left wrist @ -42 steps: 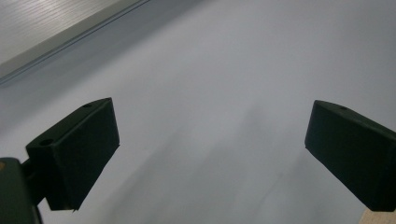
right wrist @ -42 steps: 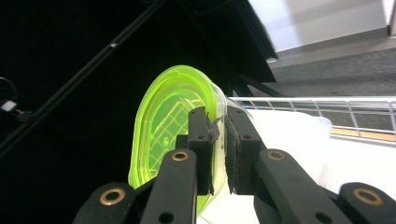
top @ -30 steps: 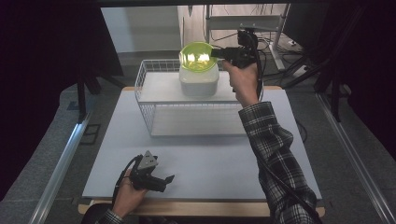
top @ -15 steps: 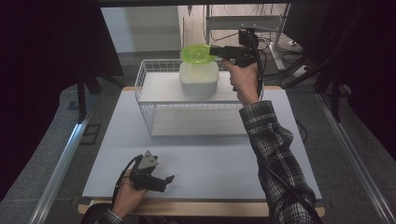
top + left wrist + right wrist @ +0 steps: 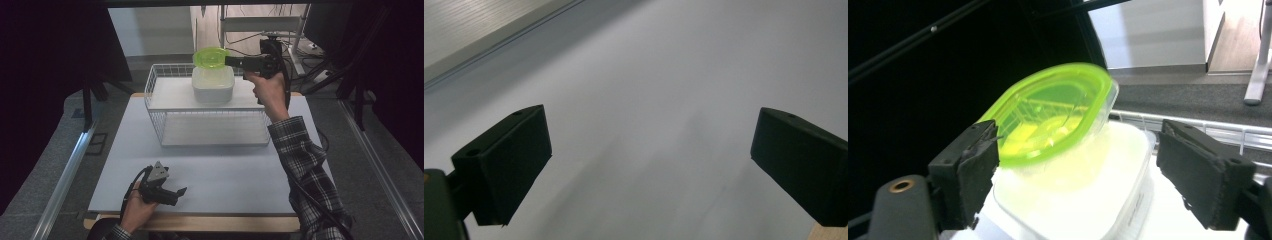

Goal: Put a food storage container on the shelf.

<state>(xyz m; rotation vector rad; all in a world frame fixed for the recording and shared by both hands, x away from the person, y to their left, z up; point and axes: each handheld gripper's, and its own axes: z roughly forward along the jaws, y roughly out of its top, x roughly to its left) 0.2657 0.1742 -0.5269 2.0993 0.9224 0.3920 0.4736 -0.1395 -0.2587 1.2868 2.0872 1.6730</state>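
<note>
Green lid (image 5: pixel 211 57) — tilted atop white container (image 5: pixel 213 85)

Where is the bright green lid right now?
In the high view, the translucent green plastic lid tilts over the white plastic tub on the white wire rack, far centre.

Translucent lime-green oval plastic lid (image 5: pixel 1053 117), yellower where light passes through. Milky-white, frosted rounded-square plastic container (image 5: pixel 213 84) under it. White wire-grid basket (image 5: pixel 210 131), thin lines in a regular square mesh. Pale grey-white flat tabletop (image 5: pixel 220 172) with a light wood edge strip along the near side. Right gripper (image 5: pixel 231 61) matte black; left gripper (image 5: pixel 181 192) black too, topped by a grey triangular plate. Person's sleeve (image 5: pixel 305 165) in dark-and-white plaid check. Surroundings dark, nearly black; floor grey.
</note>
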